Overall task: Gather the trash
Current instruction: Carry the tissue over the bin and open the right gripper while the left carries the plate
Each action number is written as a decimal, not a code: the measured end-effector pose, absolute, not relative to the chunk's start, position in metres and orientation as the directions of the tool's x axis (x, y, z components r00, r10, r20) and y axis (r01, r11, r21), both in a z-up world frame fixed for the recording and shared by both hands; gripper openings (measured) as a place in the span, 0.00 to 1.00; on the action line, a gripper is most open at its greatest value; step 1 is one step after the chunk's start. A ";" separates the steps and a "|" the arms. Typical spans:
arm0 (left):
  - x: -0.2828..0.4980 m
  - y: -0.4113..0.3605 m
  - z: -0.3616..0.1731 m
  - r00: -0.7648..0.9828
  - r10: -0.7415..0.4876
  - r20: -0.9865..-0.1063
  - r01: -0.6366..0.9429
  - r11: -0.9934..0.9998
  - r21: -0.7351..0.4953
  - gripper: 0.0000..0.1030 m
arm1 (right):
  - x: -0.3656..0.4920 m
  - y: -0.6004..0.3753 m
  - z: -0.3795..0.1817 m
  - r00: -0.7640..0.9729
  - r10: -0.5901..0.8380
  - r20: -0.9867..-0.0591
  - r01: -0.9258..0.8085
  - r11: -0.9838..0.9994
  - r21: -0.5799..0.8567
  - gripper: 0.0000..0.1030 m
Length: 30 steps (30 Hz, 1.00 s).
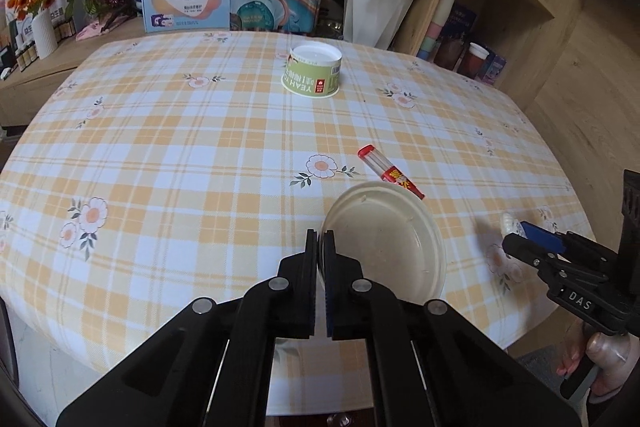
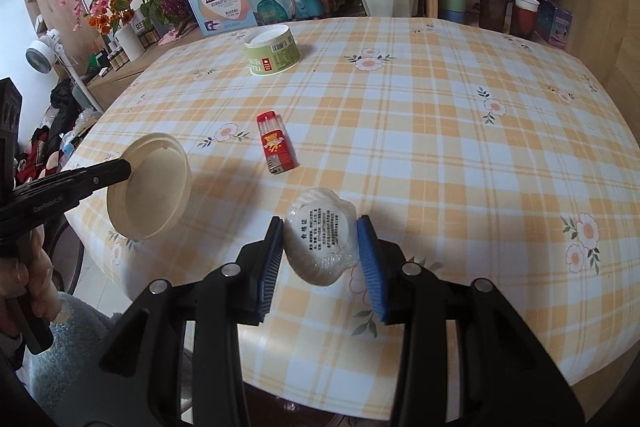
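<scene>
My left gripper (image 1: 320,247) has its jaws pinched tight on the rim of the cream plastic lid (image 1: 386,239), which hangs tilted off to the right of the fingers, clear of the checked tablecloth (image 1: 180,147). My right gripper (image 2: 322,241) holds a crumpled clear wrapper (image 2: 322,237) with a white printed label; both blue pads press its sides, jaws partly apart. Ahead of the right jaws lies the red lighter-shaped packet (image 2: 275,145), flat on the cloth. Farther ahead of both jaws stands the green paper cup (image 1: 313,71), upside down, well apart from everything else.
</scene>
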State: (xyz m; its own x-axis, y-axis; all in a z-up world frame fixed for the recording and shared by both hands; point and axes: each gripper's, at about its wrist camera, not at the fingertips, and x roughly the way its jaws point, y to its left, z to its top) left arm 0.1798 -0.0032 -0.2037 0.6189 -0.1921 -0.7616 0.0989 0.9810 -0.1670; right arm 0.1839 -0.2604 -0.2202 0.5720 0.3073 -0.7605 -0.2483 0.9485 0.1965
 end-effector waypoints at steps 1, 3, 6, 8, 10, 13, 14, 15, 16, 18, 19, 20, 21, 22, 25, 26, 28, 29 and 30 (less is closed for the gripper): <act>0.174 -0.002 -0.200 0.626 -0.191 -0.756 0.100 0.981 -0.165 0.03 | 0.180 -0.260 -0.219 0.574 0.309 -0.758 -0.249 0.948 0.198 0.39; 0.163 0.000 -0.193 0.640 -0.189 -0.745 0.101 0.982 -0.162 0.03 | 0.170 -0.260 -0.215 0.580 0.317 -0.750 -0.250 0.946 0.207 0.39; 0.145 0.004 -0.185 0.653 -0.195 -0.732 0.100 0.980 -0.172 0.03 | 0.155 -0.259 -0.210 0.585 0.327 -0.742 -0.254 0.943 0.215 0.39; 0.131 0.005 -0.180 0.660 -0.200 -0.724 0.100 0.979 -0.179 0.03 | 0.147 -0.259 -0.207 0.586 0.334 -0.738 -0.258 0.941 0.220 0.39; 0.117 0.006 -0.177 0.669 -0.203 -0.715 0.098 0.978 -0.186 0.03 | 0.137 -0.258 -0.204 0.586 0.342 -0.735 -0.267 0.937 0.224 0.39; 0.103 0.008 -0.174 0.674 -0.210 -0.708 0.096 0.976 -0.197 0.03 | 0.121 -0.254 -0.199 0.582 0.354 -0.732 -0.287 0.932 0.222 0.39; 0.097 0.010 -0.173 0.678 -0.209 -0.705 0.094 0.976 -0.199 0.03 | 0.116 -0.252 -0.198 0.581 0.355 -0.732 -0.295 0.930 0.218 0.39; 0.092 0.012 -0.171 0.682 -0.210 -0.701 0.091 0.975 -0.203 0.03 | 0.112 -0.250 -0.198 0.579 0.355 -0.734 -0.303 0.929 0.210 0.39; 0.087 0.013 -0.170 0.683 -0.211 -0.699 0.089 0.974 -0.207 0.03 | 0.108 -0.248 -0.197 0.578 0.353 -0.736 -0.311 0.929 0.201 0.39; 0.081 0.016 -0.168 0.688 -0.211 -0.695 0.087 0.974 -0.210 0.03 | 0.100 -0.245 -0.197 0.575 0.347 -0.741 -0.324 0.928 0.183 0.39; 0.076 0.017 -0.167 0.692 -0.208 -0.691 0.084 0.974 -0.209 0.03 | 0.096 -0.244 -0.198 0.574 0.346 -0.743 -0.327 0.928 0.179 0.39; 0.072 0.019 -0.167 0.694 -0.208 -0.689 0.082 0.974 -0.211 0.03 | 0.092 -0.243 -0.198 0.569 0.348 -0.745 -0.329 0.927 0.181 0.39; 0.068 0.020 -0.167 0.696 -0.208 -0.687 0.079 0.974 -0.214 0.03 | 0.090 -0.242 -0.199 0.566 0.350 -0.747 -0.330 0.926 0.184 0.39; 0.066 0.022 -0.167 0.697 -0.209 -0.686 0.076 0.973 -0.218 0.03 | 0.087 -0.241 -0.200 0.561 0.352 -0.750 -0.332 0.925 0.186 0.39; 0.059 0.027 -0.169 0.692 -0.210 -0.691 0.070 0.972 -0.225 0.03 | 0.079 -0.235 -0.204 0.550 0.352 -0.757 -0.342 0.922 0.181 0.39; 0.057 0.028 -0.169 0.692 -0.210 -0.690 0.069 0.972 -0.227 0.03 | 0.076 -0.233 -0.205 0.543 0.354 -0.762 -0.346 0.921 0.181 0.39; 0.053 0.030 -0.169 0.693 -0.209 -0.690 0.066 0.972 -0.227 0.03 | 0.072 -0.228 -0.209 0.533 0.355 -0.768 -0.351 0.919 0.181 0.39; 0.052 0.030 -0.169 0.694 -0.209 -0.689 0.065 0.971 -0.229 0.03 | 0.070 -0.227 -0.211 0.527 0.354 -0.773 -0.352 0.918 0.180 0.39; 0.051 0.031 -0.169 0.695 -0.209 -0.688 0.064 0.971 -0.230 0.03 | 0.069 -0.225 -0.212 0.520 0.354 -0.777 -0.355 0.917 0.181 0.39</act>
State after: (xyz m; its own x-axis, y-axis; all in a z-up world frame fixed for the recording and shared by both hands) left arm 0.0507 0.0311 -0.1690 0.6946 -0.2087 -0.6884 0.0640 0.9711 -0.2298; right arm 0.0689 -0.2254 -0.2125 0.5204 0.3544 -0.7769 -0.3548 0.9173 0.1808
